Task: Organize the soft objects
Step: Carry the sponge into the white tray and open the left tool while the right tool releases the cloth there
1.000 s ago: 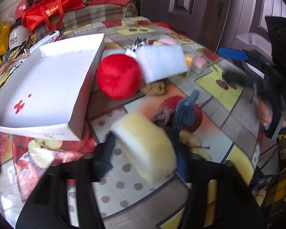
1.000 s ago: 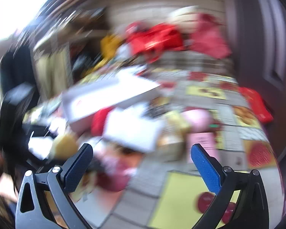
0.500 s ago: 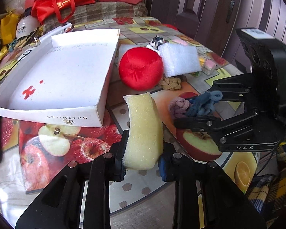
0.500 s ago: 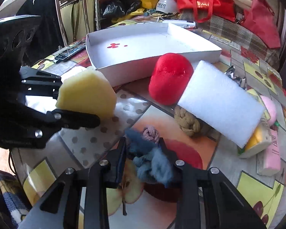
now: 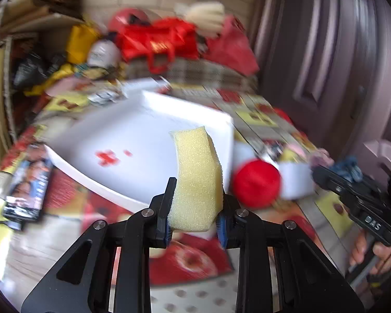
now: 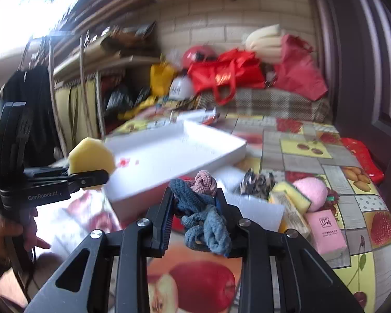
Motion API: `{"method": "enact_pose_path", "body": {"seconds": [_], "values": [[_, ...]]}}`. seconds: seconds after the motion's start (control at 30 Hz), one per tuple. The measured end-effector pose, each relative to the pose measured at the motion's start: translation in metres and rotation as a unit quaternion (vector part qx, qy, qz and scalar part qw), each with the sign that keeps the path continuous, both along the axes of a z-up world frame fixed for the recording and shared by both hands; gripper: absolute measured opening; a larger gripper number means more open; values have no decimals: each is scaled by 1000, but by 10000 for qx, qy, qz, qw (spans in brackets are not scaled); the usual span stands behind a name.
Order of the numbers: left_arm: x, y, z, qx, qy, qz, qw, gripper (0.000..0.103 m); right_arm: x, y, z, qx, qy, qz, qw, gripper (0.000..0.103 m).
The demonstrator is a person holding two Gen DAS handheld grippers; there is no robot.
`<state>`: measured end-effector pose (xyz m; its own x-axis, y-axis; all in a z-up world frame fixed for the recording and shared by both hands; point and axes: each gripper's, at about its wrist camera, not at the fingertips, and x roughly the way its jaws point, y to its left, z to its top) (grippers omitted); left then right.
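Cluttered table (image 6: 312, 154), left claw (image 5: 195, 224) – sponge (image 5: 196, 180), right claw (image 6: 195, 214) – scrunchies (image 6: 203, 208)

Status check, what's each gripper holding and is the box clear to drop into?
Left gripper shut on yellow foam sponge. Right gripper shut on blue and pink knitted scrunchies. White cardboard tray open ahead, unobstructed.

Bright daylight, motion blur, fisheye warp
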<state>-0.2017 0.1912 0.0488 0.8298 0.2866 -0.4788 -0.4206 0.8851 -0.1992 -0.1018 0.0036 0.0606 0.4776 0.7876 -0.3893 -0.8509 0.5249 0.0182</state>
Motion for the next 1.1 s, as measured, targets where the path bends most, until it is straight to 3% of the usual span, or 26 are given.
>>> {"method": "enact_pose_path", "body": {"seconds": [0.23,0.33,0.67,1.1], "values": [[-18,37,2,276,-276,782,9962,25,9,23,10,350,-16,-254,9991,29],[-17,45,4,591,-332,1013,9926,26,12,37,8,337,101,-248,9991,29],[35,56,3,1349,-163,944,9862,26,5,91,-1,139,-175,-73,9997,29],[66,83,-3,1216,251,1280,9840,26,14,157,-5,-138,22,-82,9999,32]]}}
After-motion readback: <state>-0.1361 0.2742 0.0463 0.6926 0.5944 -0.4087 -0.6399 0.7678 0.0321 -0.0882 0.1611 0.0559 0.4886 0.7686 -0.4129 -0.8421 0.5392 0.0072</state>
